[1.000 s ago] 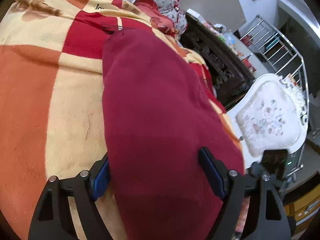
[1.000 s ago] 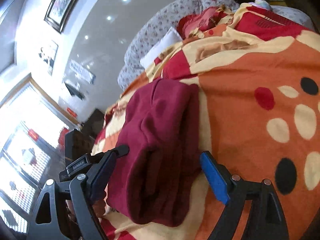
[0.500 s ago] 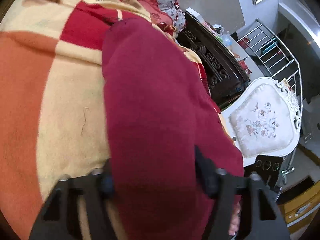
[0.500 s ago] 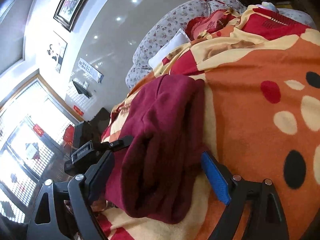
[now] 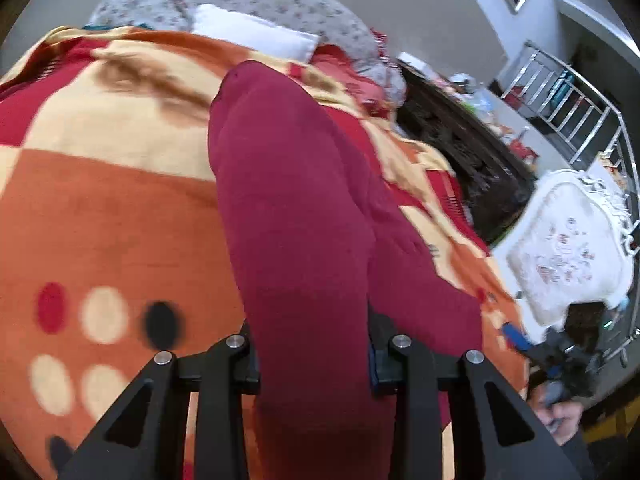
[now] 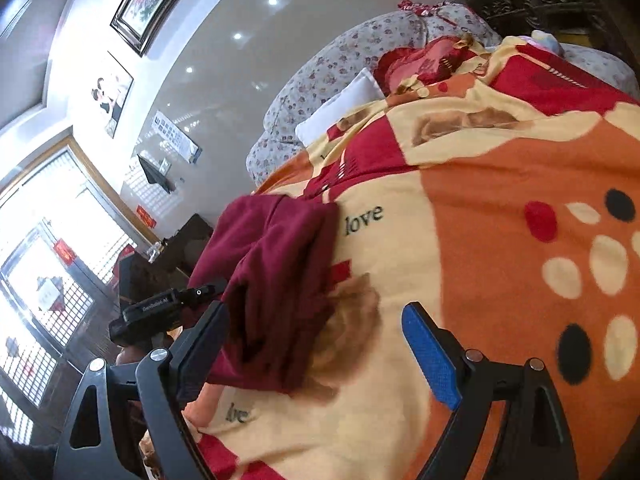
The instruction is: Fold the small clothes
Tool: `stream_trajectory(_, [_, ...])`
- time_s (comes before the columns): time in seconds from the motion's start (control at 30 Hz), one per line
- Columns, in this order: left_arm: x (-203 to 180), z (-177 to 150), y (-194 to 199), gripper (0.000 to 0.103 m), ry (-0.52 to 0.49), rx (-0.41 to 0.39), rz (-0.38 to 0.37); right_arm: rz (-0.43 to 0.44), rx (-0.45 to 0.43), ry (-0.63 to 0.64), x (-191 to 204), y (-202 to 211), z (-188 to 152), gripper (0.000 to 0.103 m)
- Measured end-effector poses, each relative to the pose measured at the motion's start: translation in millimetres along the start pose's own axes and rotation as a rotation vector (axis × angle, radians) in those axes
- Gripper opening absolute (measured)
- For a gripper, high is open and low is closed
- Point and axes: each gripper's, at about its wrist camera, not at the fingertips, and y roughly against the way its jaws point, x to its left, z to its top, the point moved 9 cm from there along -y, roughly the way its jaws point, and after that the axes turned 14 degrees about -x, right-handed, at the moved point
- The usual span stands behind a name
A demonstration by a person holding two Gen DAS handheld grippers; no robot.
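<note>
1. A patterned blanket (image 5: 120, 208) in orange, cream and red is covering the bed, with a white pillow (image 5: 252, 34) and a floral bolster lying at its far end.
2. A maroon garment (image 5: 288, 208) is lying lengthwise across the blanket, already doubled into a long, thick strip; in the right wrist view it is bunching into soft folds near the bed's edge.
3. The left tool (image 5: 312, 352) has just been closing its jaws, and they are now pinching the near end of the garment between them — the cloth is bulging above the pads.
4. The right tool (image 6: 316, 344) is standing wide, holding nothing; the garment is sitting just beside its dark left finger, with bare blanket between the jaws.
5. The fabric is looking thick, light and limp — it will likely be sagging and sliding open when lifted, so gripping through all layers at a folded end, or at both corners, seems best.
</note>
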Motion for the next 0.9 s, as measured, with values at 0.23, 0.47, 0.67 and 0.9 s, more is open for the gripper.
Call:
stream_trajectory(0.23, [2.1,-14.4,-17.3,0.054,-0.012,0.012,0.038,0.003,0.134,0.108,86.8,-72.9,-7.1,0.091])
stream_trajectory(0.47, [14.0,-1.0,14.5,0.055,-0.022,-0.053,0.057,0.179,0.203,0.388,174.8,-113.9,-35.3,0.036])
stream_trajectory(0.67, [0.2,18.7,46.1,0.055,-0.058,-0.168,0.072,0.067,0.285,0.527,147.8,-126.7,-69.3,0.031])
stream_trajectory(0.9, [10.2,-7.4,-15.2,0.054,-0.113,-0.042,0.146,-0.078,0.306,0.478,81.9,-134.6,-69.1,0.013])
